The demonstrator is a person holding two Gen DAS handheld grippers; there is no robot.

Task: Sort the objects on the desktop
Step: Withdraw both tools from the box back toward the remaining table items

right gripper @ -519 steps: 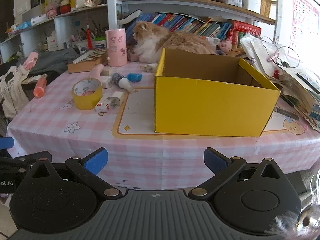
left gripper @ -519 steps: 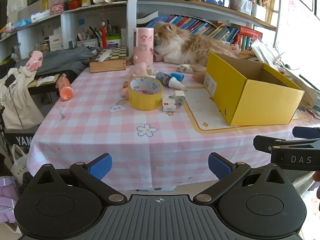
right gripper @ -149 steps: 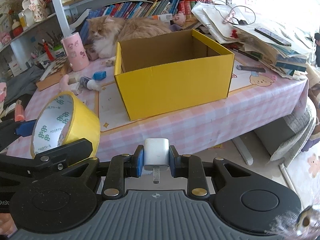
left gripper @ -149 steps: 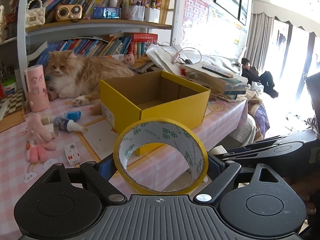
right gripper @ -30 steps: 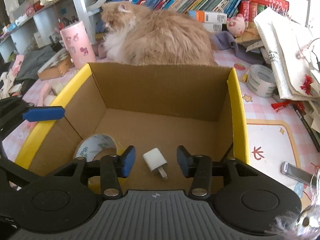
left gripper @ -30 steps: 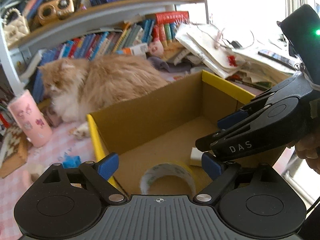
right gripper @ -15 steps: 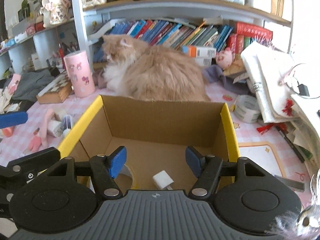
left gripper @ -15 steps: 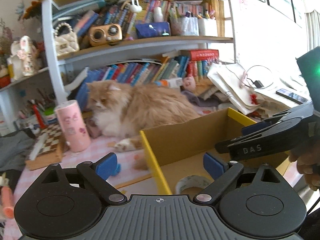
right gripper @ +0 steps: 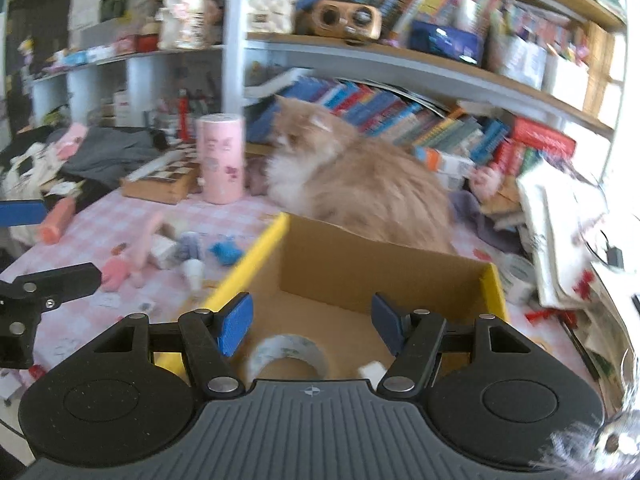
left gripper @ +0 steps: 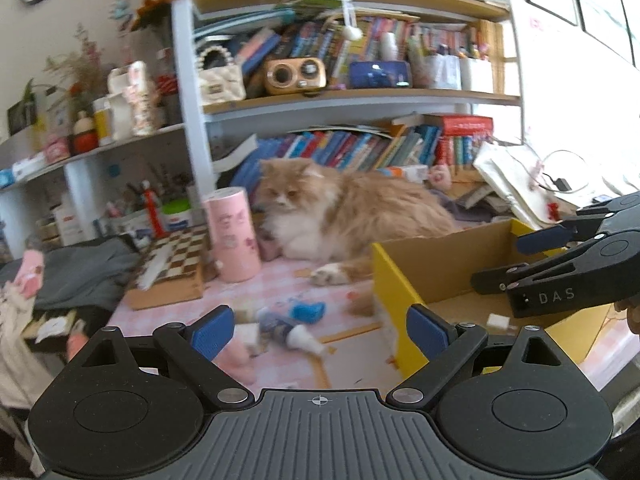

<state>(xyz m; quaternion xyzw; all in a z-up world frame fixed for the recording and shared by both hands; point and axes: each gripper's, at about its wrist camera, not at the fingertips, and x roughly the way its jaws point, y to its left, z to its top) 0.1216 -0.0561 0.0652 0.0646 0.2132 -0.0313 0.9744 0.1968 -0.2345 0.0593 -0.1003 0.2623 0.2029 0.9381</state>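
The yellow cardboard box (left gripper: 390, 280) (right gripper: 494, 284) stands open on the pink checked table. The tape roll (right gripper: 286, 354) and the white charger plug (right gripper: 370, 370) (left gripper: 498, 322) lie on the box floor. My left gripper (left gripper: 318, 330) is open and empty, left of the box over the table. My right gripper (right gripper: 312, 322) is open and empty above the box's near side; it shows in the left wrist view (left gripper: 560, 252). A glue bottle (left gripper: 286, 332) (right gripper: 188, 256), a blue cap (left gripper: 308, 312) and a pink plush toy (right gripper: 136, 258) lie on the table left of the box.
A ginger cat (left gripper: 344, 216) (right gripper: 360, 188) lies right behind the box. A pink cylinder (left gripper: 232, 236) and a chessboard box (left gripper: 172, 272) stand at the back left. Paper stacks (right gripper: 568, 216) and another tape roll (right gripper: 516, 276) lie right of the box. Shelves line the back.
Both grippers have risen out of the box and swung left, open and empty. The tape roll and the charger plug stay on the box floor.
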